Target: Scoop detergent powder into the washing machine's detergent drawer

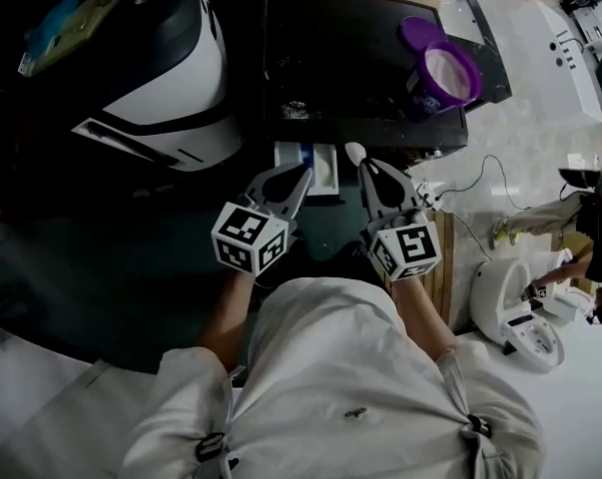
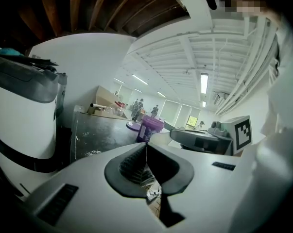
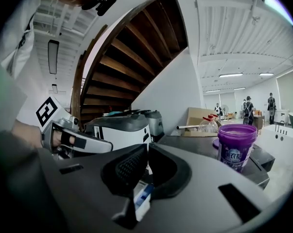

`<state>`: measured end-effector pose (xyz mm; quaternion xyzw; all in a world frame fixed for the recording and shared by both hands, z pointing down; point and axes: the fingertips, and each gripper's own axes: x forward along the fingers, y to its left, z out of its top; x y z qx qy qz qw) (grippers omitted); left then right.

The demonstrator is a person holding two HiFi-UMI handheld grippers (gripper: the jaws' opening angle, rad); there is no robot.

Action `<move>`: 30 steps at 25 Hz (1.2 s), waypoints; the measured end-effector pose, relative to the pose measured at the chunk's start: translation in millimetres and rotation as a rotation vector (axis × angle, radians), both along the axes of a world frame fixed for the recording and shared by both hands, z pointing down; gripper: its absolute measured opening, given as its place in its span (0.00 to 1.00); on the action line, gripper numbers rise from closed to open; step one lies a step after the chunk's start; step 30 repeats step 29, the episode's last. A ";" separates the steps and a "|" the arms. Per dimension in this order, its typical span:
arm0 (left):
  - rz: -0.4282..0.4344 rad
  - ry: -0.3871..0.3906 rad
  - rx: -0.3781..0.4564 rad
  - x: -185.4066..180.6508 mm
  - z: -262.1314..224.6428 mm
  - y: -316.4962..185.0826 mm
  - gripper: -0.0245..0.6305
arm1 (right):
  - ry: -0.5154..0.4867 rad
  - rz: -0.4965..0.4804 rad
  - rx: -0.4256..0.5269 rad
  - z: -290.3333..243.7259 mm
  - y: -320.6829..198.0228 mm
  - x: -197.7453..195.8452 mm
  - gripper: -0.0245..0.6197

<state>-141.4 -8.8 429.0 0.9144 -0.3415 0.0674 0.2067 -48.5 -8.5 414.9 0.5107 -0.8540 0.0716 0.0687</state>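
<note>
At far left I see a white-and-black appliance (image 1: 166,88), standing just beside the dark washing machine (image 1: 360,58).

1. Left gripper (image 1: 301,175): in its own view (image 2: 146,145) the jaws are pressed together with nothing between them. It is held near the machine's front, its tip at the left edge of the drawer.
2. Detergent drawer (image 1: 322,168): white with a blue part, pulled out of the machine's front. It sits between the two gripper tips. In the right gripper view it shows as a white-and-blue piece (image 3: 142,198) below the jaws.
3. Right gripper (image 1: 366,166): in its own view (image 3: 147,147) the jaws are closed, tip to tip, and I see no object in them. Its tip is just right of the drawer.
4. Detergent tub (image 1: 442,76): purple, open, with pale powder inside. It stands upright on the machine's top at far right, well apart from both grippers. Its purple lid (image 1: 417,33) lies just beyond it.
</note>
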 end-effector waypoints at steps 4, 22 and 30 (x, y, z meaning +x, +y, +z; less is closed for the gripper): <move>-0.003 0.002 0.002 -0.8 -1.7 0.5 0.07 | 0.007 -0.013 -0.009 0.1 2.5 -1.5 0.05; -0.004 -0.008 -0.009 1.6 2.4 0.0 0.07 | 0.013 -0.033 -0.004 -3.3 4.2 -2.8 0.05; -0.005 -0.011 -0.012 4.6 3.0 -4.1 0.07 | 0.014 -0.039 -0.006 -4.1 3.7 -1.2 0.05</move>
